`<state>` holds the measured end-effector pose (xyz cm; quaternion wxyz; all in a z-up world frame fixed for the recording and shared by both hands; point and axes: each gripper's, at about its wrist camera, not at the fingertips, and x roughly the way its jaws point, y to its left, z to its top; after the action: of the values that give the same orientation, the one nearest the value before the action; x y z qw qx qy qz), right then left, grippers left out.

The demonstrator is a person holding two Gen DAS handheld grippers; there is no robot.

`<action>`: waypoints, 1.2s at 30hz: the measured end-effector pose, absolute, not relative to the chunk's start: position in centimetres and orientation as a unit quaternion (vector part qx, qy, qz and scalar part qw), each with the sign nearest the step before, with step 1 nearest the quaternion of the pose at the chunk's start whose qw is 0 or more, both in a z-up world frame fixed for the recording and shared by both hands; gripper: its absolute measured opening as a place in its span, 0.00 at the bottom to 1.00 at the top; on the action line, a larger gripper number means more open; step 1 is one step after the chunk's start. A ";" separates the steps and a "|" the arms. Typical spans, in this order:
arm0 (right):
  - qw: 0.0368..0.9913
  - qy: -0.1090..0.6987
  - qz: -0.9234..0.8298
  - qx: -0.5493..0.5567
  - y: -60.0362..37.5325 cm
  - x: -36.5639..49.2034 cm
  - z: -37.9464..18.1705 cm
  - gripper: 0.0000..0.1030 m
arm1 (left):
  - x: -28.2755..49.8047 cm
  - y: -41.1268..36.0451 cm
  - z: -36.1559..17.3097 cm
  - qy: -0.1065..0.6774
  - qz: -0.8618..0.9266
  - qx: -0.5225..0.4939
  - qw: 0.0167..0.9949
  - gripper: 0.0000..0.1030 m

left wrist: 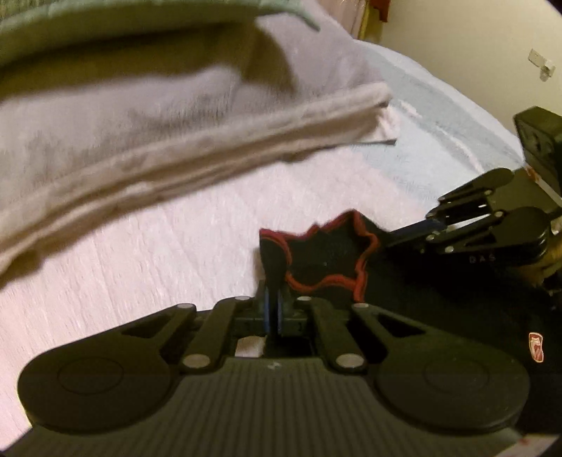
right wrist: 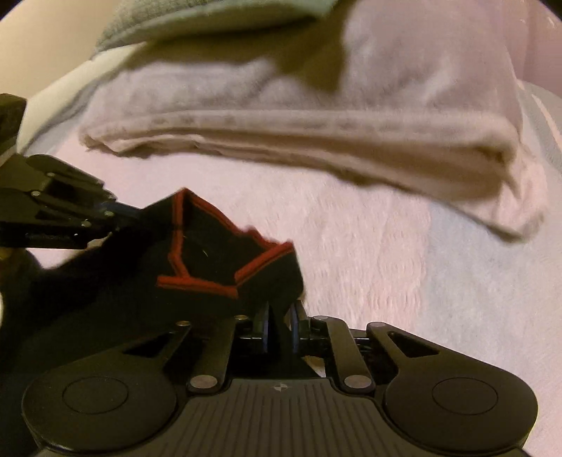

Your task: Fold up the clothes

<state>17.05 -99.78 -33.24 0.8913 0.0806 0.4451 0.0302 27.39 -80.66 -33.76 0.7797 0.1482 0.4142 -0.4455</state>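
Note:
A black garment (left wrist: 330, 260) with a red-trimmed neck opening lies bunched on the pink bed cover (left wrist: 140, 253). In the left wrist view my left gripper (left wrist: 273, 304) is shut on the garment's left edge beside the neck. My right gripper (left wrist: 404, 235) reaches in from the right and pinches the other side. In the right wrist view the garment (right wrist: 210, 260) has its collar spread between both tools. There my right gripper (right wrist: 281, 316) is shut on black cloth, and my left gripper (right wrist: 130, 211) grips the far corner. A small red badge (left wrist: 535, 348) shows on the fabric.
A thick folded pale blanket (left wrist: 175, 140) lies across the bed just beyond the garment, also seen as the blanket (right wrist: 316, 133) in the right view. A greenish cloth (left wrist: 70, 17) sits on top of it. A light blue sheet (left wrist: 439, 116) and a wall (left wrist: 474, 35) lie to the right.

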 end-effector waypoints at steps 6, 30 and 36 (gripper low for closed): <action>0.907 0.412 -0.022 0.084 -100.9 12.5 -30.3 0.39 | 26.6 -76.0 -30.6 0.388 -0.421 0.125 0.810 0.29; 0.855 0.485 -0.160 0.091 -90.6 -3.4 -28.4 0.44 | 18.8 -49.5 -32.1 0.477 -0.289 0.115 0.822 0.41; 0.853 0.496 -0.136 0.090 -86.2 -1.9 -28.7 0.44 | 16.6 -49.0 -30.8 0.469 -0.300 0.113 0.823 0.12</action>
<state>-1.93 -86.21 -28.74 0.8531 0.0899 0.4956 -0.1360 16.60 -48.96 -30.82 0.8230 0.1134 0.4691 -0.2996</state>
